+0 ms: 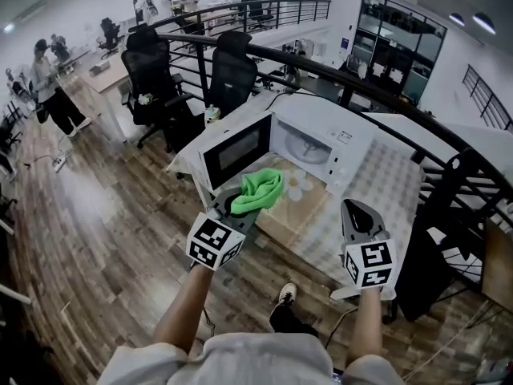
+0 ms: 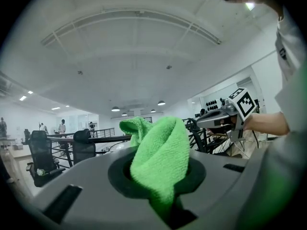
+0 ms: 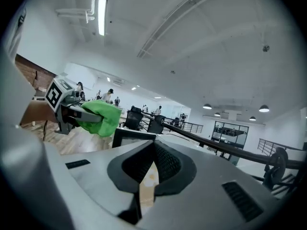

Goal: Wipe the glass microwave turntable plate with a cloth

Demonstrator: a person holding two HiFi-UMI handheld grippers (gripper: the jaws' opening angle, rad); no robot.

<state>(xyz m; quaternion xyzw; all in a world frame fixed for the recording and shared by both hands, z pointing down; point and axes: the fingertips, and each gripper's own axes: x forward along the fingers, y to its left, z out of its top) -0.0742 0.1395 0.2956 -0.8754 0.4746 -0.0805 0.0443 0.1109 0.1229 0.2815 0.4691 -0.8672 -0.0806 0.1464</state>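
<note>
Microwave: here it is, white microwave [image 1: 346, 144] on the table [image 1: 393, 184], its door [image 1: 235, 152] swung wide out to the left.
Inside the microwave: the glass turntable plate [image 1: 307, 147] sits in the open cavity, a pale round disc. Nothing else can be made out in there.
Cloth: bright green cloth [image 1: 258, 189], bunched and folded, up in the air just in front of the open cavity and well clear of the plate.
Left tongs: the left gripper [image 1: 240, 204] has its jaws clamped on the cloth. In the left gripper view the green folds [image 2: 160, 158] fill the gap between the jaws [image 2: 158, 178] and stand up past the tips.
Right tongs: the right gripper [image 1: 353, 208] is held off to the right over the table edge, apart from the microwave. In its own view the jaws [image 3: 154, 145] are drawn together at the tips with only a thin slit lower down, and nothing is in them.
Cross-check: the right gripper view catches the left gripper [image 3: 79, 115] with the green bundle [image 3: 100, 118] at its tip.
Background: black office chairs [image 1: 232, 72] behind the table.
</note>
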